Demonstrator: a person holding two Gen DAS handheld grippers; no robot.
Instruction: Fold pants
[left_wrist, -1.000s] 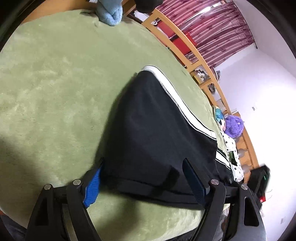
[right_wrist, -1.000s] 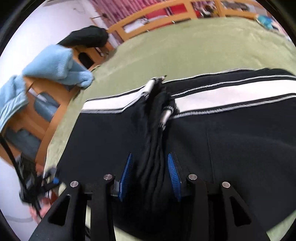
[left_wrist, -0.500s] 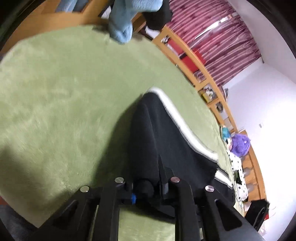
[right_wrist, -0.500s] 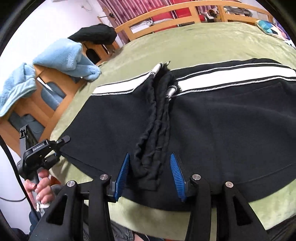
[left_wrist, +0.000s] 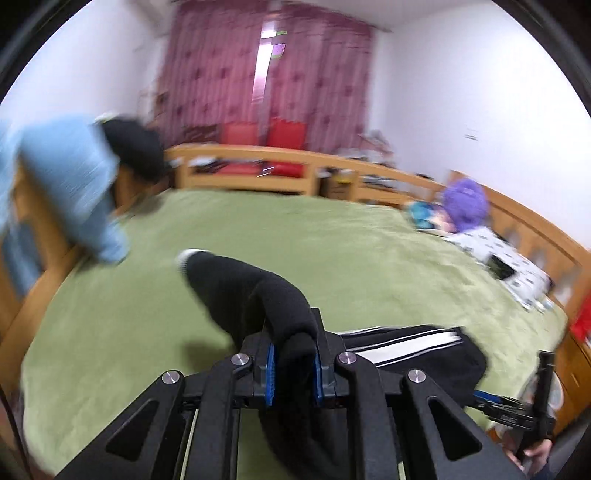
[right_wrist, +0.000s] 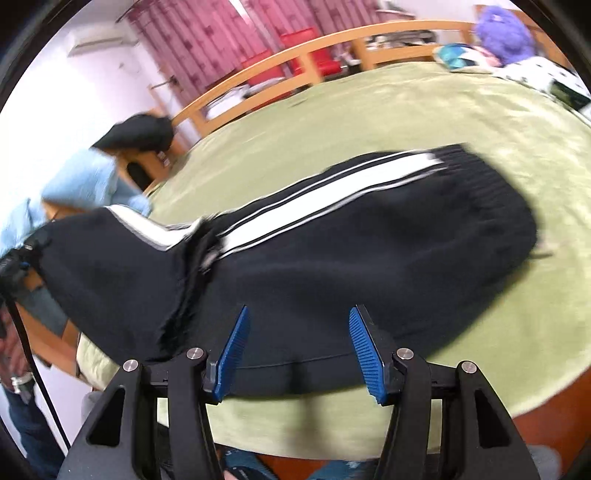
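L gripper (left_wrist: 293, 363) pinching pants (right_wrist: 369, 254); R gripper (right_wrist: 299, 350) opening

Black angular finger arms on the left gripper (left_wrist: 291, 365) and right gripper (right_wrist: 299, 352) carry ribbed blue pads (right_wrist: 364, 350) and round silver screws (right_wrist: 403, 353).

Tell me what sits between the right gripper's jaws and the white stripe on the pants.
Only black fabric of the pants between the opening right gripper and the white stripe, in the right wrist view.

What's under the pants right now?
The pants lie on the green blanket, which shows all around them. The left gripper lifts one end clear. Whatever is beneath the flat part is covered.
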